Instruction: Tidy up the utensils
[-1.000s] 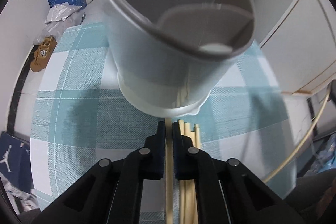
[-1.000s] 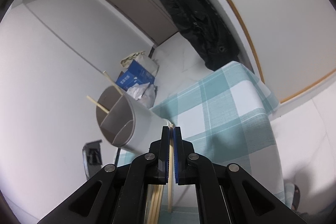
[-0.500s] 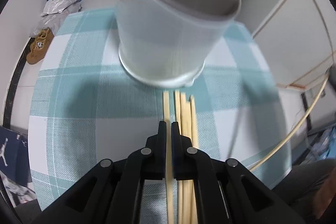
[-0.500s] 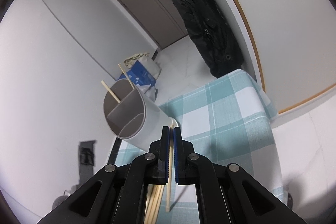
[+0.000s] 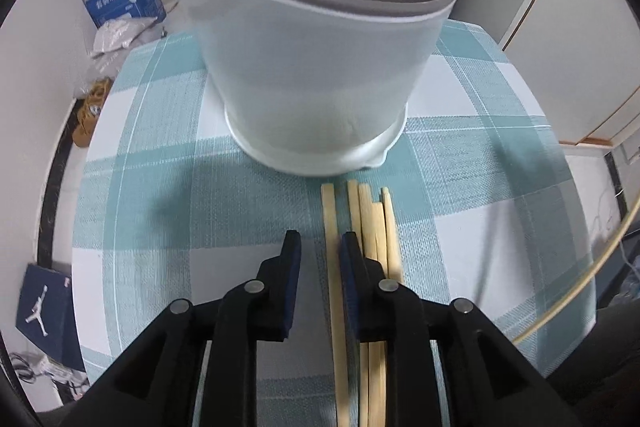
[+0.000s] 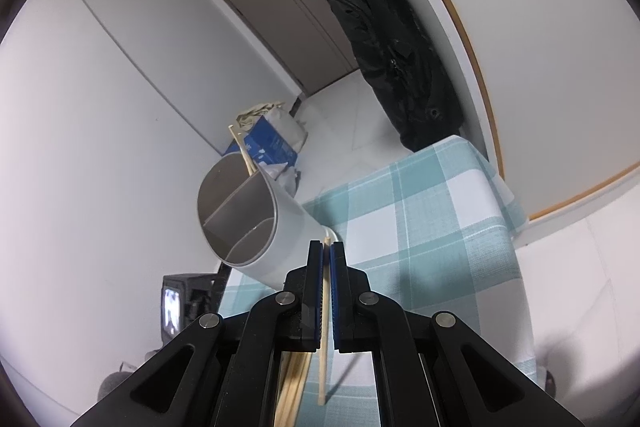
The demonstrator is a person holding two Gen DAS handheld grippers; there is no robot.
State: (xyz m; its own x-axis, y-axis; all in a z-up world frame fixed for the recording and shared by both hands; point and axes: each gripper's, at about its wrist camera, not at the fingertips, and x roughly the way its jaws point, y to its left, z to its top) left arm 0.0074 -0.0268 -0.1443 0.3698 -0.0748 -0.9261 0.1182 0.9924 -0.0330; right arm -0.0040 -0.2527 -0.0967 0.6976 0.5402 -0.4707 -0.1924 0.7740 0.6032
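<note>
- The chopsticks [image 5: 370, 227] lie flat on the checked cloth of the worktop [image 5: 160, 219], low in the middle of the left wrist view, with their tips just below the foot of the holder.
- One chopstick [image 5: 332, 251] lies a little apart, on the left of the bunch. It runs between the two fingers of the left gripper [image 5: 318, 243].
- A second ago those fingers were shut on that stick. Now the fingers are opening, and there is a gap on the stick's left side, so the pads do not squeeze it.
- I think this means the left gripper is letting the stick go onto the cloth, so it is not in the holder yet.
- The grey holder [image 5: 312, 67] stands on the cloth in the upper middle of the left wrist view. It looked tipped and close a second ago. Now it sits flat, a bit further back.
- In the right wrist view the holder [image 6: 256, 227] is at the middle left. It has walls inside, and one stick [image 6: 242, 151] already pokes out of its far part.
- The right gripper [image 6: 326, 255] has its fingers closed on one chopstick [image 6: 325, 327], low in the middle of that view, same as a second ago.
- I think that stick can go into the holder next.
</note>
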